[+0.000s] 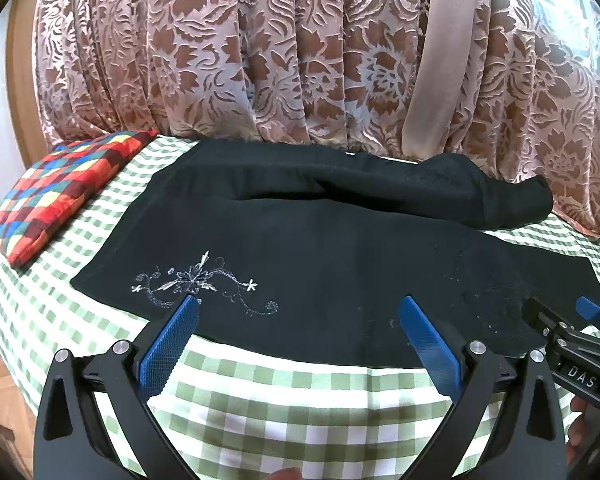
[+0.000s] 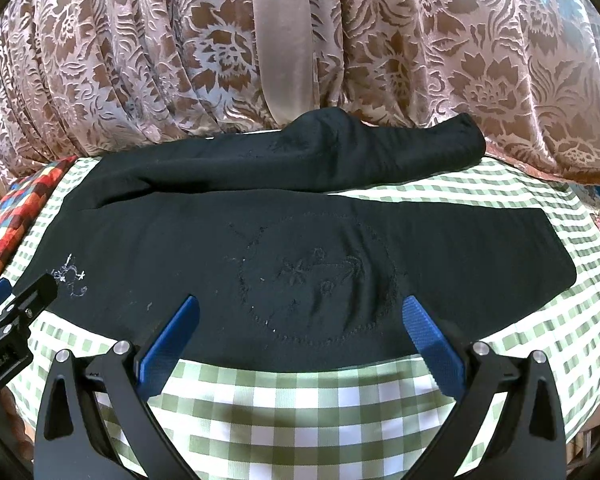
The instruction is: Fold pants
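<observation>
Nearest us, the left tool (image 1: 296,308) and the right tool (image 2: 298,308) each hold their blue ribbed fingers (image 1: 172,344) spread wide, gripping nothing, above the green-and-white checked cloth surface (image 1: 284,396). We see the black fabric pants (image 1: 320,248) lying flat across it, white floral embroidery (image 1: 204,284) at the left, one leg bunched at the far edge. A multicoloured checked cushion (image 1: 60,188) lies far left, before the brown floral curtain (image 1: 260,48).
</observation>
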